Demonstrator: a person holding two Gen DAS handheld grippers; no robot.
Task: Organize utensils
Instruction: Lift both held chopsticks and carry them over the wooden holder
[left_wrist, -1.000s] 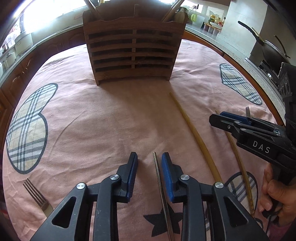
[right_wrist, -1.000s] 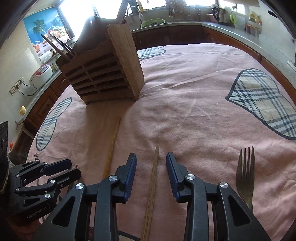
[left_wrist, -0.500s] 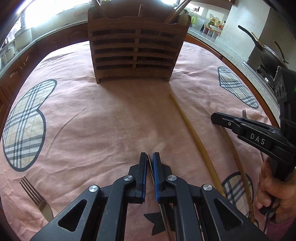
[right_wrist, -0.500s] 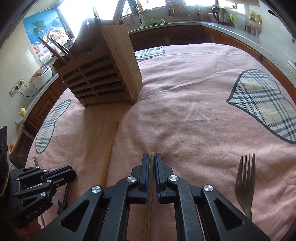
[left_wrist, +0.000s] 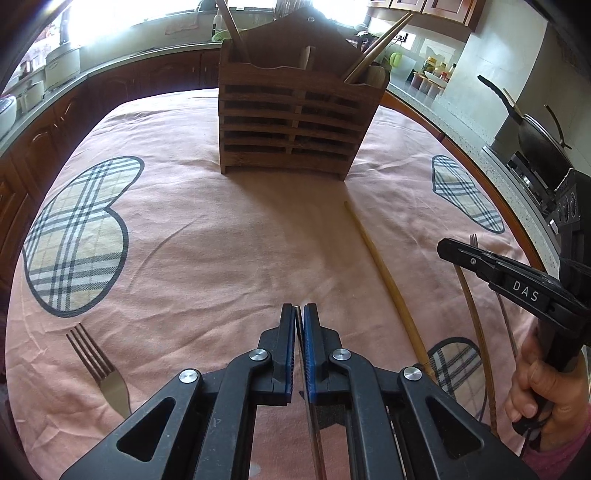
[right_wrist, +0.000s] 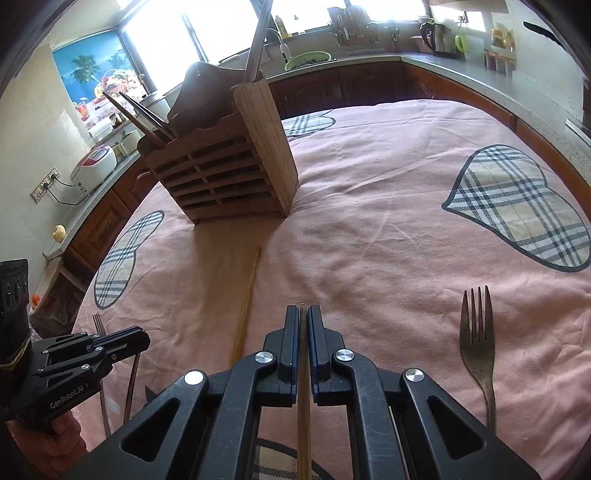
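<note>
A slatted wooden utensil holder (left_wrist: 291, 122) (right_wrist: 229, 166) stands at the far side of the pink cloth, with chopsticks sticking out of its top. My left gripper (left_wrist: 299, 310) (right_wrist: 146, 338) is shut on a thin dark chopstick (left_wrist: 316, 435) that runs back between its fingers. My right gripper (right_wrist: 303, 310) (left_wrist: 441, 248) is shut on a brown wooden chopstick (right_wrist: 303, 413). Between the two grippers a pale bamboo chopstick (left_wrist: 384, 273) (right_wrist: 247, 291) lies loose on the cloth. One fork (left_wrist: 99, 365) lies left of my left gripper, another fork (right_wrist: 476, 339) right of my right gripper.
The pink tablecloth (left_wrist: 207, 251) bears plaid heart patches. Kitchen counters ring the table, with a wok on a stove (left_wrist: 539, 144) at the right and a rice cooker (right_wrist: 92, 170) at the left. A hand (left_wrist: 539, 391) grips the right tool.
Both grippers have closed on their chopsticks, which lay between open jaws a second ago. The left one has moved toward the holder and risen a little.
</note>
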